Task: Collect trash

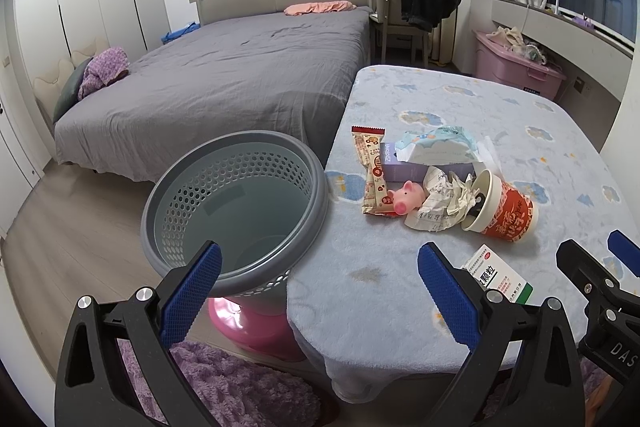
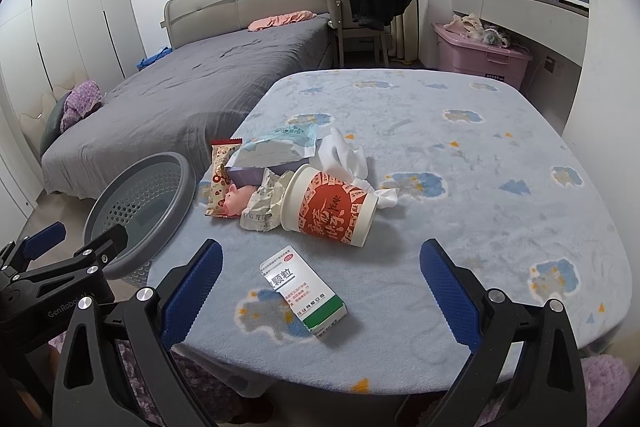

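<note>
Your right gripper (image 2: 320,291) is spread wide, the medicine box (image 2: 303,296) lying on the bench (image 2: 500,195) between its fingers. Your left gripper (image 1: 320,291) gapes empty beside the basket (image 1: 236,211); the cup (image 2: 328,211) lies farther off.

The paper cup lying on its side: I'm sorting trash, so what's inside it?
The paper cup has something dark at its mouth, with crumpled paper bunched against the opening. Anything deeper is hidden.
</note>
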### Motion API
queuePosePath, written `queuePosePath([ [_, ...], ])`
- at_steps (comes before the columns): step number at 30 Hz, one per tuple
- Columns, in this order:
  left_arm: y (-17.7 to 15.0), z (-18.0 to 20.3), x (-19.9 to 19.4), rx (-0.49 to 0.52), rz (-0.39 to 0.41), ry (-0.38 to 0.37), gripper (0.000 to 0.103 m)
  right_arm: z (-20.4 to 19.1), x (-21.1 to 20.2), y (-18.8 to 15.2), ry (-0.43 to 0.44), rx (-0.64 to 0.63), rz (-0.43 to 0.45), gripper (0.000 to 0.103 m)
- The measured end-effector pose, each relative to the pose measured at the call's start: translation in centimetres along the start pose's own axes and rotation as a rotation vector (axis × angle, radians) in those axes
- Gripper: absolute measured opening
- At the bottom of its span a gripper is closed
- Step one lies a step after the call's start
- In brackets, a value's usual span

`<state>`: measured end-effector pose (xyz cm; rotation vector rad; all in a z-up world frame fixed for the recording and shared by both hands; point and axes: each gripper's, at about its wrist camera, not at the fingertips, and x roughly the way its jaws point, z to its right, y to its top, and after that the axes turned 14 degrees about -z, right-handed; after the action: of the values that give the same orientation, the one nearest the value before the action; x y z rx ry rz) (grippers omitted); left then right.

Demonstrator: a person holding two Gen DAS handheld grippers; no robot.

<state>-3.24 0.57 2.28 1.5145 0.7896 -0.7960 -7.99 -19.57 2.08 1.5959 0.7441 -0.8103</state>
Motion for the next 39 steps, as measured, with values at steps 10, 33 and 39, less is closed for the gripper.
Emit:
queuePosePath([
  [10, -0.1, 0.0, 0.0, 0.0, 0.004, 0.001, 0.097, 0.0, 0.0, 0.0, 0.0, 0.0, 0.001, 0.094],
  [33, 0.3, -0.3, 3.4, -0.027, -0.054, 0.001, 0.097, 2.5, 3.4, 0.7, 0.022, -0.01, -0.082, 0.094],
  [39, 0.7, 0.9, 4.8, -0.023, -0.072, 0.003, 0.097, 4.0, 5.4, 3.2, 0.031, -0.105, -0.105, 0.094],
])
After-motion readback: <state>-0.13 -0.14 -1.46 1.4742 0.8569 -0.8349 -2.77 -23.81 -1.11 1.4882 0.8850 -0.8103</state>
